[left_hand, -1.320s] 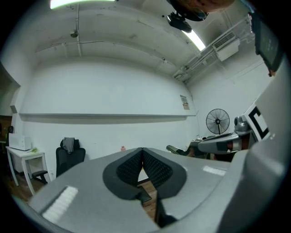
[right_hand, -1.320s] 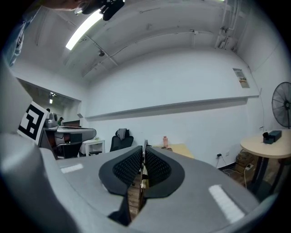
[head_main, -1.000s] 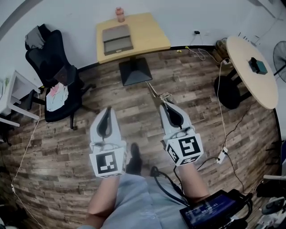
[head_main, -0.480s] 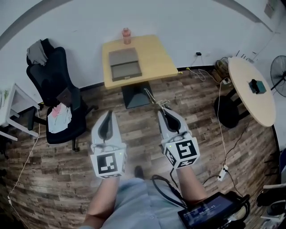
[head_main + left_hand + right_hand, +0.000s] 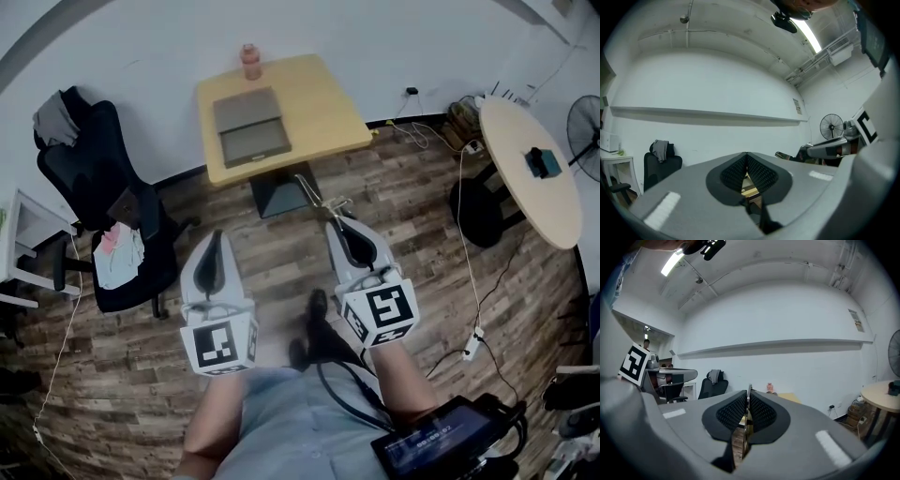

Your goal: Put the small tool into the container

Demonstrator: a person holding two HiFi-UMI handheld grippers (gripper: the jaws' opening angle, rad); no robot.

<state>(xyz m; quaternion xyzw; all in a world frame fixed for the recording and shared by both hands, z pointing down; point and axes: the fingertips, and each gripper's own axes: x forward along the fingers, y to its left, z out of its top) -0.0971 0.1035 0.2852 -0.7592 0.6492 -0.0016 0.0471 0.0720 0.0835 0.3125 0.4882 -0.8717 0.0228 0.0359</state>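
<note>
right tool [image 5: 332,222] grips a metal piece [image 5: 311,194] — container [image 5: 249,127] on table [image 5: 321,101].

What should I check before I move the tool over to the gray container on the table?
1. Small tool gripped by the right gripper: ok, jaws shut on it, tip sticking out ahead.
2. Left gripper free: ok, jaws together, nothing between them.
3. Container in sight on the table: ok.
4. Container open on top: cannot tell.
5. Tool above the container: not ok, both grippers are short of the table.
6. Bottle out of the way: ok, behind the container, apart from it.
</note>
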